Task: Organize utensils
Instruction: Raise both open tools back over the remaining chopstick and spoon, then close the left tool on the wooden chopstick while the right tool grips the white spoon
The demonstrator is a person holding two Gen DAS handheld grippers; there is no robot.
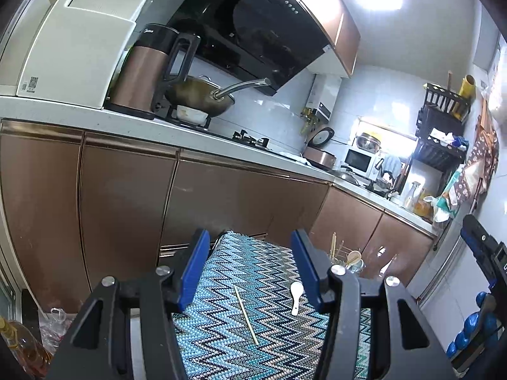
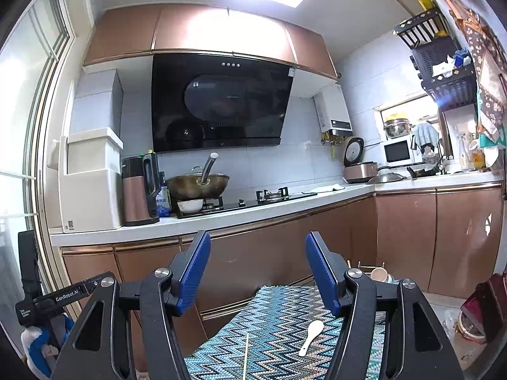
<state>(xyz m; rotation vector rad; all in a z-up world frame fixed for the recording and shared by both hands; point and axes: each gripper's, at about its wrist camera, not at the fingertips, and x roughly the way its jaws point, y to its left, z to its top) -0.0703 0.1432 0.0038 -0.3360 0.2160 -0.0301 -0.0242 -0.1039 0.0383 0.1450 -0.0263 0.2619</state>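
Fingers on my left gripper (image 1: 250, 269) and right gripper (image 2: 258, 272) spread wide, empty; white spoon (image 2: 311, 337) and chopstick (image 1: 246, 315) lie low-centre on the zigzag mat (image 1: 253, 259), apart, ready for pickup

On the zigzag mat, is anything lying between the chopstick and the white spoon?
No. In the left wrist view, only bare mat separates the chopstick from the white spoon; they lie apart, untouched. The right wrist view agrees.
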